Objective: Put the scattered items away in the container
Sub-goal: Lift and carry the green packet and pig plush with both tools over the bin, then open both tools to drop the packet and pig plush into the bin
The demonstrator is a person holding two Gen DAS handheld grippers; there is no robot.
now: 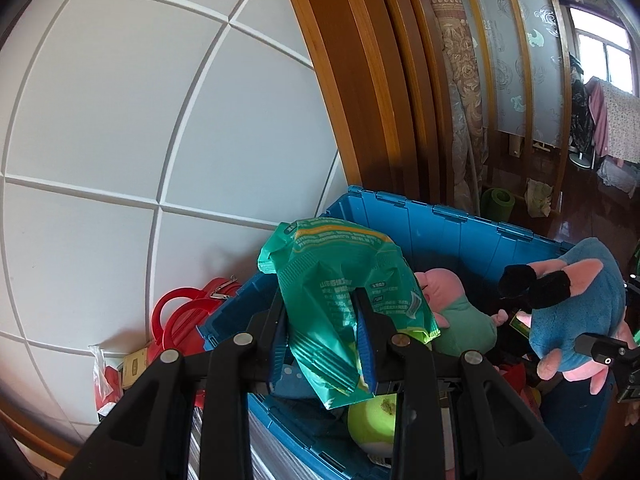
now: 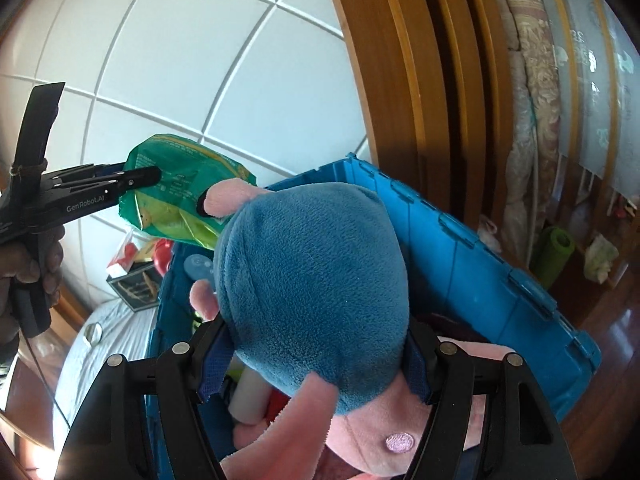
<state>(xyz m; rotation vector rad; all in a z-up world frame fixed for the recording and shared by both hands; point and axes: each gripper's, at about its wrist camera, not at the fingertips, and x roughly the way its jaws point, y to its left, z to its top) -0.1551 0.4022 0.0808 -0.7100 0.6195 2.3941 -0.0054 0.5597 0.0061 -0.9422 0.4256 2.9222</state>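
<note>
Left gripper (image 1: 322, 344) clamps a green bag (image 1: 340, 300); right gripper (image 2: 316, 360) clamps a blue plush (image 2: 316, 272), both above the bin (image 1: 460, 232).

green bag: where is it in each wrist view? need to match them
Left wrist: green bag at lower centre, clamped in the left gripper, over the blue crate.
Right wrist: green bag at mid-left, left gripper coming in from the left edge, behind the blue plush in the right gripper.
Shared landmark: the crate's hinged far rim.
</note>
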